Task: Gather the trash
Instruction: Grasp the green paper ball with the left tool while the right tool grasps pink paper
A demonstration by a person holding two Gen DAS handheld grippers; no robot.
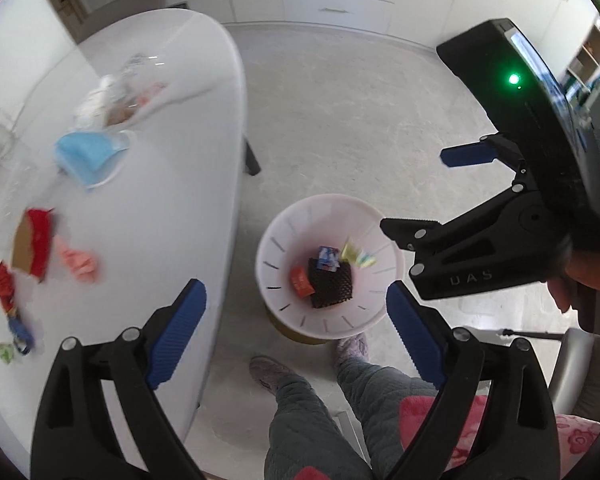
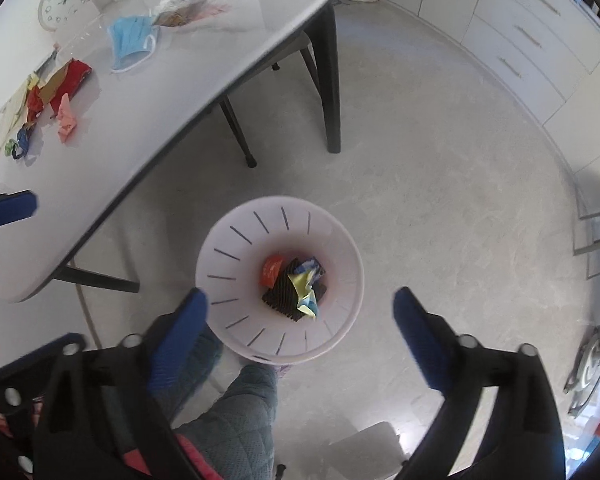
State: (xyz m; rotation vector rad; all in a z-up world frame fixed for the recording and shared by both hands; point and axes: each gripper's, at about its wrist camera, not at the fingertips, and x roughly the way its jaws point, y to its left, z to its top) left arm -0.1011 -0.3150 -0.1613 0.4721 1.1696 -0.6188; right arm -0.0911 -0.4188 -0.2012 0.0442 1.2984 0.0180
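Right wrist view: white table up-left, bearing a blue face mask, red wrappers and a pink scrap; white slotted bin on the floor below the right gripper, jaws wide, empty. Left gripper, likewise spread and empty, lies nearer the table, so judged better placed for the remaining trash. Only this view shows the clock.

One white bin sits below the right claw, holding four scraps: one red packet, one black pad, one yellow wrapper, one blue wrapper. Left of it, one blue mask, one clock.
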